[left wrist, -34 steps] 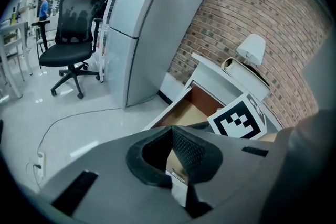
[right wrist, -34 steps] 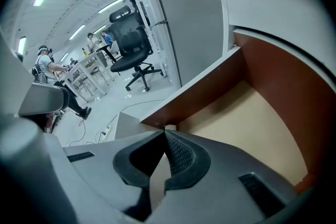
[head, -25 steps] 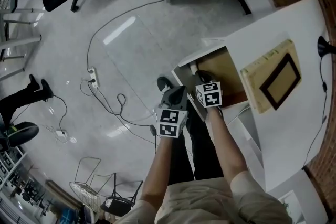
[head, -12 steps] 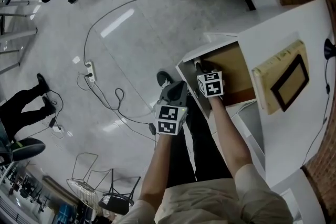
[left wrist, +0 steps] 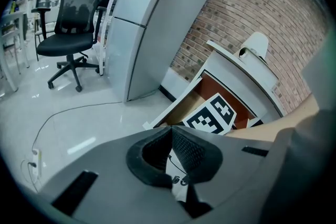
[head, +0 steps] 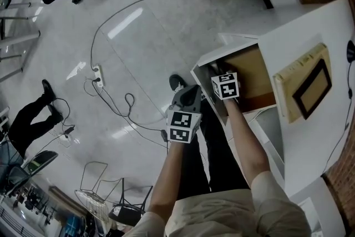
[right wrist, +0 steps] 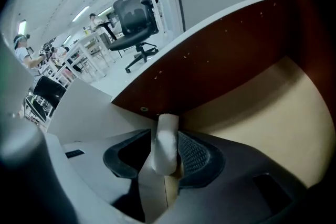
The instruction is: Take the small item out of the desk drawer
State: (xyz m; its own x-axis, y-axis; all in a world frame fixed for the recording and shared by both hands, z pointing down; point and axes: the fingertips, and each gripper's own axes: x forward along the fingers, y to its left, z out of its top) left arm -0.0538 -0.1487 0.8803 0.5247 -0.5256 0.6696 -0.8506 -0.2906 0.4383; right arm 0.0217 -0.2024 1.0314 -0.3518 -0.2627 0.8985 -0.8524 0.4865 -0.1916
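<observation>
Grey glossy floor [head: 138, 53] is filling the left of the head view, with a power strip [head: 99, 72] and loose cables [head: 127, 105] lying on it. Further right, the left claw [left wrist: 170, 134] is hanging over the floor beside the desk, pads pressed together on nothing.

Next to it, the right claw [right wrist: 165, 139] is reaching down at the front edge of the open drawer [head: 249, 64]. Its jaws are spreading wide, and a white stub [right wrist: 168, 122] is standing between them. The left pad is sitting clear of the stub and the right pad is lying just beside it.

I cannot tell whether this stub is the small item or a part of the drawer's front. The rest of the visible drawer, brown wall and pale tan bottom, is showing nothing else.

By my reading, the reach into the drawer is under way and nothing is being lifted yet. If the stub is the item, the next move is calling for the jaws to close squarely on it and draw it straight up, clear of the drawer wall. If it is not, the claw needs to go deeper.

Rightmost, the white desk [head: 310, 25] is carrying a pale slab with a dark frame [head: 306, 86].

Both marker cubes [head: 183, 126] are showing only black-and-white square patterns. No brand or legible writing is appearing anywhere.
</observation>
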